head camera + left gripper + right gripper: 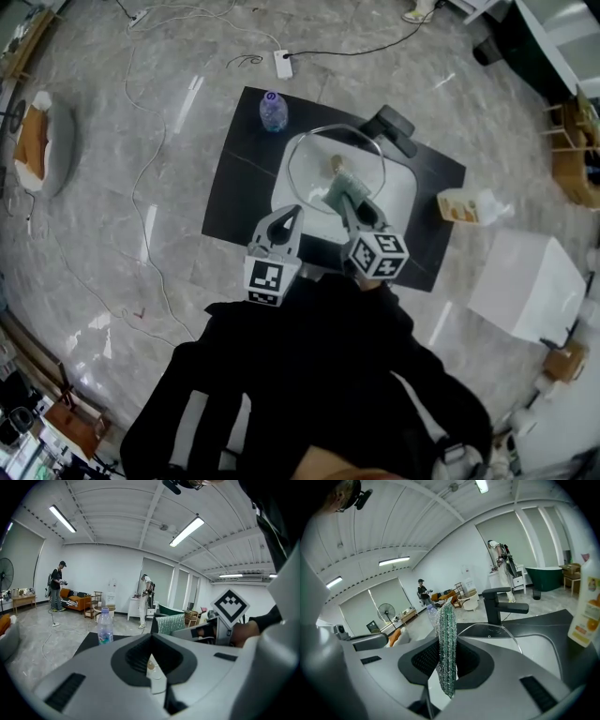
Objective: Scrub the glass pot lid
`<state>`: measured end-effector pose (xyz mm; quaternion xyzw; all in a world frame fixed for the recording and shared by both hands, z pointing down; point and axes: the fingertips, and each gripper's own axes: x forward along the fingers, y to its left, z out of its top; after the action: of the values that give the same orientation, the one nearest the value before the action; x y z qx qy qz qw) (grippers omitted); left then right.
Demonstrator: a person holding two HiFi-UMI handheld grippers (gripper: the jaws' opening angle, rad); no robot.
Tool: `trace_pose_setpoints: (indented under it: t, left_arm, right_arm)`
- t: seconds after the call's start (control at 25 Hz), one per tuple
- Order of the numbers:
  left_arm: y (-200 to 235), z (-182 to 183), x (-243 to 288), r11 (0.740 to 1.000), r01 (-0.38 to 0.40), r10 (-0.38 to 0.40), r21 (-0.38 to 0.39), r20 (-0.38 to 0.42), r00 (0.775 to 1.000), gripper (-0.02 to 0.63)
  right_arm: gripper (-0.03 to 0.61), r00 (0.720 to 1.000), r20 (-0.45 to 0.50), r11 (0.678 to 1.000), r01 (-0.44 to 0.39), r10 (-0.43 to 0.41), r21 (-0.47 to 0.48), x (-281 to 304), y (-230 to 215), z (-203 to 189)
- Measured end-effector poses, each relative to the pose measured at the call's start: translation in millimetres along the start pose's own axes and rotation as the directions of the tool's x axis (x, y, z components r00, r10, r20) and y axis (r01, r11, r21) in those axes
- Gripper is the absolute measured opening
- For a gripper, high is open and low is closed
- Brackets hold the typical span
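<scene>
The glass pot lid (319, 150) hangs tilted over the white sink (401, 192), its beige knob toward the middle; in the right gripper view its rim (497, 631) arcs in front of the faucet. My left gripper (291, 214) is at the lid's near-left rim, jaws closed on its edge (152, 667), with the knob showing in the narrow gap. My right gripper (349, 199) is shut on a green scrubbing pad (337, 194), which stands upright between the jaws (446, 644) just over the lid's near side.
The sink sits in a black table (244, 178) with a black faucet (394, 127) at the back. A water bottle (273, 111) stands back left, a soap bottle (459, 206) at the right. A white box (525, 281) stands on the floor to the right. Cables lie on the floor.
</scene>
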<state>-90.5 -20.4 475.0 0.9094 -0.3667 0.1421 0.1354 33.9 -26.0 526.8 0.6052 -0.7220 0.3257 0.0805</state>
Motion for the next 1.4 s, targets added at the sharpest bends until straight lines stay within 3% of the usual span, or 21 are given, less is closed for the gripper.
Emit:
trace_pose_setpoints:
  t: [0.36,0.68,1.16,1.4]
  left_arm:
    - [0.1,-7.8,18.2,1.000,-0.011,0.012,0.013,-0.037,0.999,0.003]
    - [3.8,-5.2,21.4,0.997,-0.059,0.061,0.045,-0.054,0.997,0.003]
    - [4.3,-20.9,20.3,0.995,-0.098,0.101,0.036,-0.096,0.990,0.002]
    - [4.6,-25.4,18.5,0.993,-0.110,0.113,0.035,-0.113,0.987,0.002]
  right_arm:
    - [0.069,1.000,-0.008,0.998,-0.023,0.023,0.060,72.3,-24.1,2.5]
    - [0.069,0.997,-0.061,0.998,-0.044,0.046,0.044,137.5,-40.6,-14.5]
    - [0.069,0.987,-0.159,0.991,-0.004,0.025,0.132,200.8,-64.8,-40.7]
    - [0.069,0.979,-0.201,0.994,0.052,-0.033,0.092,220.0,-73.2,-48.9]
